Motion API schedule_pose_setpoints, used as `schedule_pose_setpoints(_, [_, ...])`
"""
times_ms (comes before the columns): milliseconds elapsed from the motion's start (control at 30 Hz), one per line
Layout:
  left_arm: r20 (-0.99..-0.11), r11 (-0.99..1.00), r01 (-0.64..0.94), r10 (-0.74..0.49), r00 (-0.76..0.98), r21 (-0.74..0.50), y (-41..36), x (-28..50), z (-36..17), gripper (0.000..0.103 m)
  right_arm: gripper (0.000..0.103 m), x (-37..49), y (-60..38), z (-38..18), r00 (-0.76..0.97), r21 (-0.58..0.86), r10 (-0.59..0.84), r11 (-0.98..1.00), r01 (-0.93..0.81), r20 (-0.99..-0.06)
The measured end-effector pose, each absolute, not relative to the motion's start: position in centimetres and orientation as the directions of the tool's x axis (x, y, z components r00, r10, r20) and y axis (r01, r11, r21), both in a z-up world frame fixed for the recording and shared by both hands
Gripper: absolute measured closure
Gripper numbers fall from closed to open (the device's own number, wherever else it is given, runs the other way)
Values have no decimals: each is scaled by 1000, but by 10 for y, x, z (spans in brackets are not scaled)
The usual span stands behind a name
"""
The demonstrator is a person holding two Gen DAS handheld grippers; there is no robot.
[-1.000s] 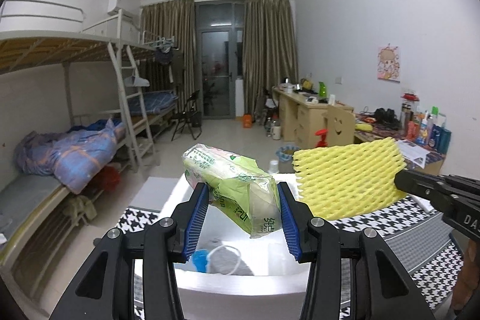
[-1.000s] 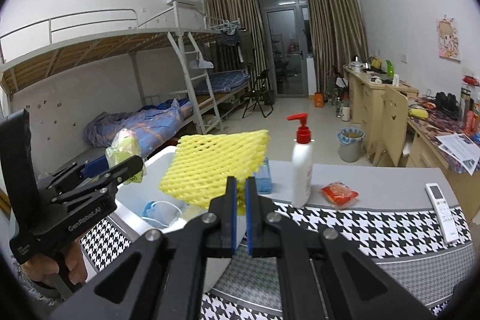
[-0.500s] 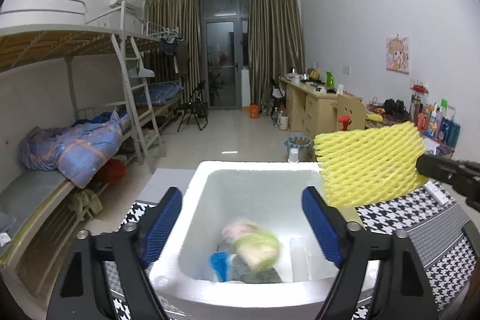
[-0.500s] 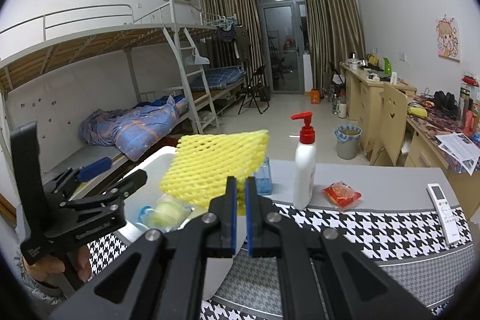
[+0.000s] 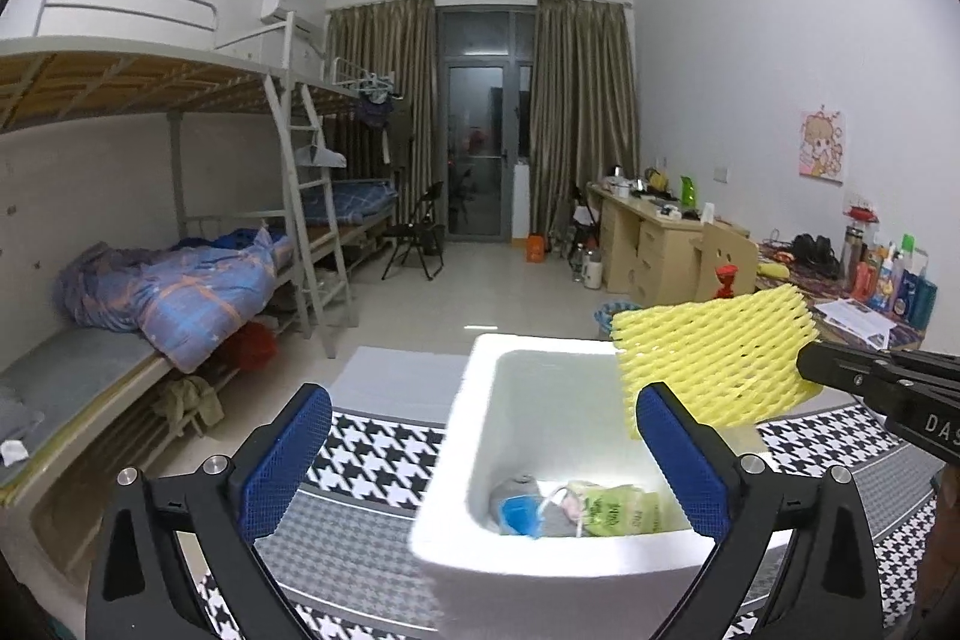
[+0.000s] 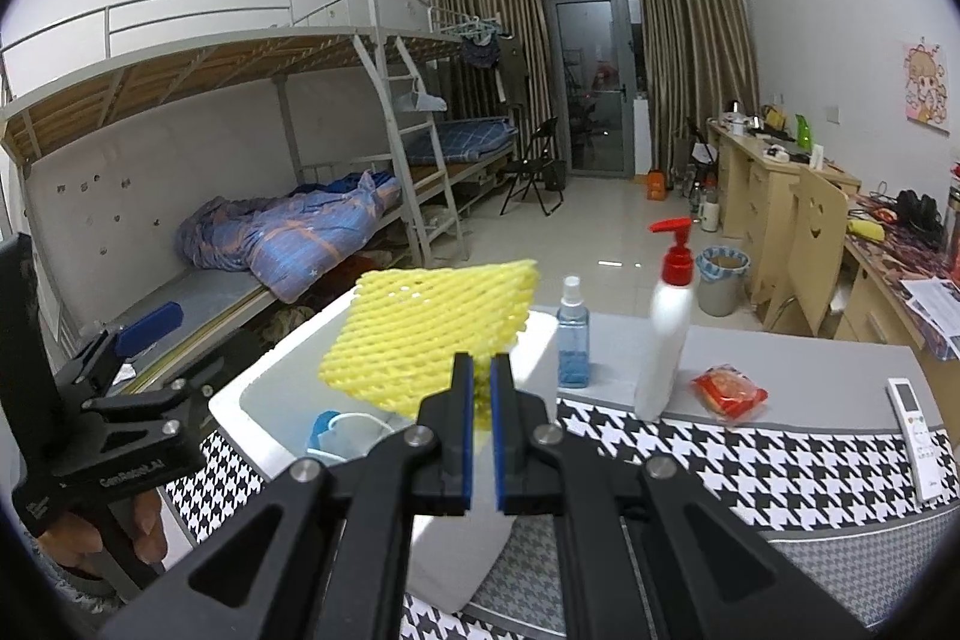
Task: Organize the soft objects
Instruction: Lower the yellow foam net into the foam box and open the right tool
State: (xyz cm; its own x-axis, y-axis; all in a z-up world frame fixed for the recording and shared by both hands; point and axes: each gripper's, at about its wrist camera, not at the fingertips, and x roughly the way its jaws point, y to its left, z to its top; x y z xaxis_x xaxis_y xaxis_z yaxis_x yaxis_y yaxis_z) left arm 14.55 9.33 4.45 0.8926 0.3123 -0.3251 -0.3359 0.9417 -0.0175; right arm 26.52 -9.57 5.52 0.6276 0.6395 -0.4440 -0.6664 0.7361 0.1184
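A white foam box stands on the houndstooth tablecloth. Inside it lie a green tissue pack, a blue face mask and a grey cloth. My left gripper is open and empty, above the box's near left edge. My right gripper is shut on a yellow foam net and holds it over the box. The net also shows in the left wrist view above the box's right side.
On the table to the right of the box stand a blue spray bottle and a white pump bottle with red top. A red snack packet and a white remote lie farther right. Bunk beds line the left wall.
My left gripper opened and dropped the green tissue pack into the box, then shifted left. My right gripper kept the yellow net over the box.
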Motion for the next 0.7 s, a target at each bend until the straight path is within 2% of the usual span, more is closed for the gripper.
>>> schedule_pose_setpoints(267, [-324,931,-364,334,885,-35,110,137,42,1,95,269,-72,50,591,119,653,713,-691,-474])
schedule_pose_setpoints(367, [-333,927,-372,337,881,-45,116,137,40,1,90,267,-62,47,563,108,659,692,-714,-498])
schedule_pose_setpoints(400, [-335,927,-372,337,880,-47,117,137,39,1,87,268,-60,46,561,106,655,693,-713,-506])
schedule_pose_setpoints(467, [-336,926,-374,336,880,-52,119,136,39,1,74,269,-57,43,557,104,647,696,-711,-521])
schedule_pose_setpoints(533, [-335,926,-373,335,881,-54,120,135,39,1,48,267,-56,41,559,103,645,698,-709,-521])
schedule_pose_setpoints(600, [-333,926,-375,338,880,-52,120,134,40,1,37,263,-58,42,566,103,652,696,-710,-504])
schedule_pose_setpoints(700, [-334,924,-379,343,878,-45,119,132,40,1,37,257,-62,45,580,87,648,700,-709,-493])
